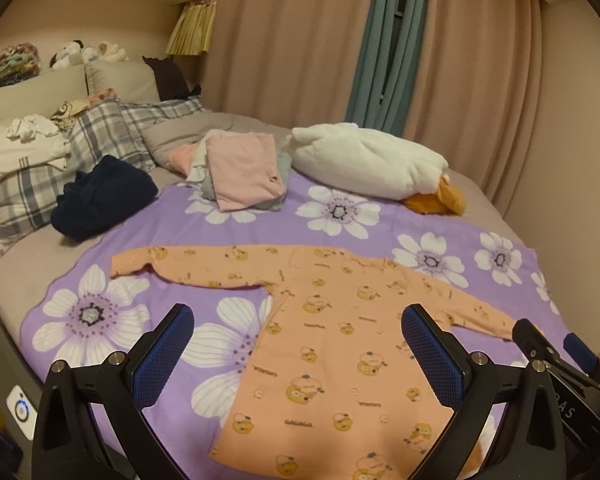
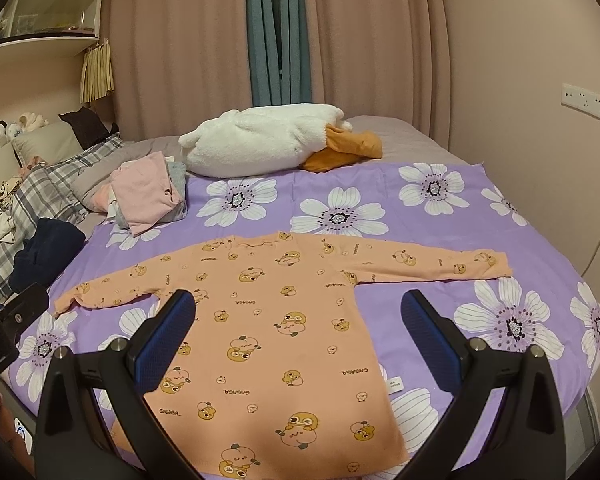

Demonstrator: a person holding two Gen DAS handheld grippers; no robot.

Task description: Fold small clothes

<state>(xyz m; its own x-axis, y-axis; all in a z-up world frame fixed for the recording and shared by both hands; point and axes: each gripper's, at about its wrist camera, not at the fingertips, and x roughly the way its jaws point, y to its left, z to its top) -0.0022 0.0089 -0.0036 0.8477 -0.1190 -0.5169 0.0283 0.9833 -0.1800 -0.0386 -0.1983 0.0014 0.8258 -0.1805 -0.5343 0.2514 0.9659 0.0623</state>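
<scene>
Orange shirt (image 2: pixel 284 336) lies flat and spread on the purple flowered sheet (image 2: pixel 480 236), both sleeves out to the sides, hem toward the cameras. Left gripper (image 1: pixel 298 340) hangs above its lower half, jaws wide apart, gripping nothing. Right gripper (image 2: pixel 298 328) does likewise, fingers spread and empty. Bare sheet runs around both sleeves. Farther back, well clear of the collar edge, sit a pink folded pile (image 2: pixel 148 196), a dark navy garment (image 1: pixel 100 200) and a white plush pillow (image 2: pixel 260 146).
</scene>
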